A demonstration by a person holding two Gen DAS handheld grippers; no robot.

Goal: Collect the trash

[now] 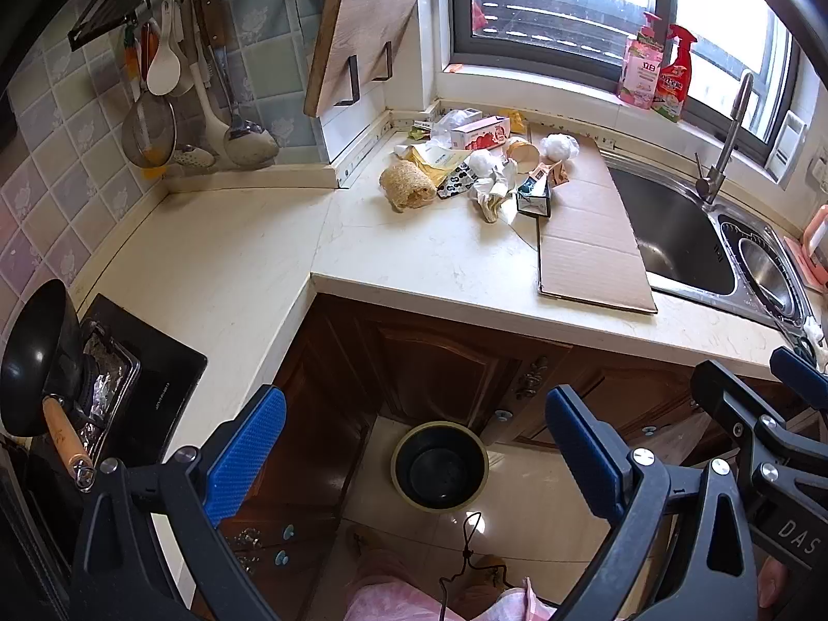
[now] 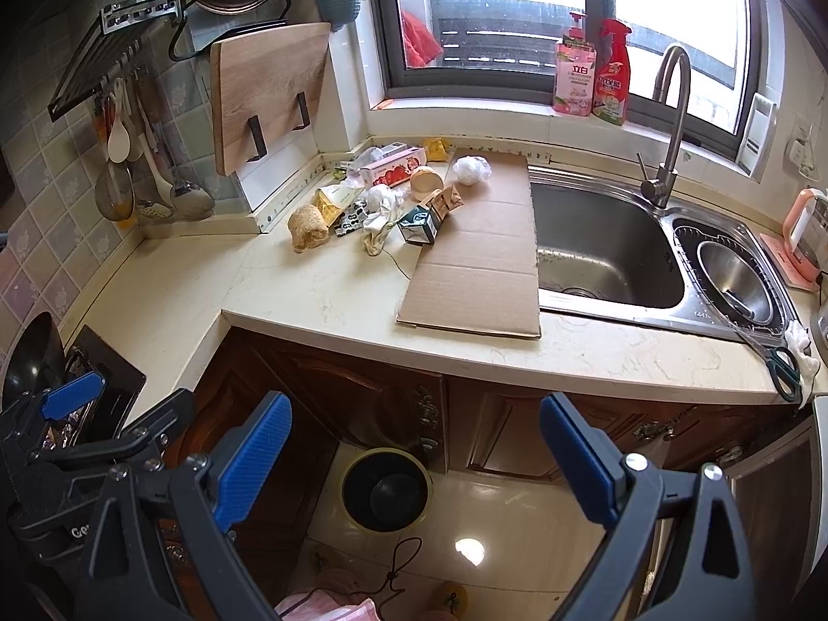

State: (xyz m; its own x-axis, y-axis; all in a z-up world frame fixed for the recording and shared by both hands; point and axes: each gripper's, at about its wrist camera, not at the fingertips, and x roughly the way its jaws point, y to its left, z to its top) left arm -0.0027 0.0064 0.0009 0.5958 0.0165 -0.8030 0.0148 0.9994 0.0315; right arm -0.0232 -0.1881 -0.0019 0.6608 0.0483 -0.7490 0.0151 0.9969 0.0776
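Observation:
A heap of trash [image 1: 481, 165] lies at the back corner of the pale counter [image 1: 414, 259]: crumpled white paper, a pink carton [image 1: 478, 133], a paper cup, a small dark box [image 1: 534, 199] and a tan loofah [image 1: 406, 185]. The right wrist view shows the same trash heap [image 2: 393, 196] with the loofah [image 2: 308, 227]. A flat cardboard sheet [image 1: 585, 222] lies beside it. On the floor below stands a black bin [image 1: 440, 466], also the bin [image 2: 385, 486]. My left gripper [image 1: 414, 455] and right gripper [image 2: 416, 460] hang open above the floor, holding nothing, well short of the counter.
A steel sink [image 2: 600, 243] with a tap [image 2: 667, 129] sits right of the cardboard [image 2: 476, 259]. Scissors [image 2: 781, 362] lie at the counter's right edge. A wok [image 1: 36, 357] stands on the hob at left. Utensils [image 1: 171, 103] and a cutting board [image 1: 362, 36] hang on the wall. Brown cabinet doors [image 2: 362, 414] face me.

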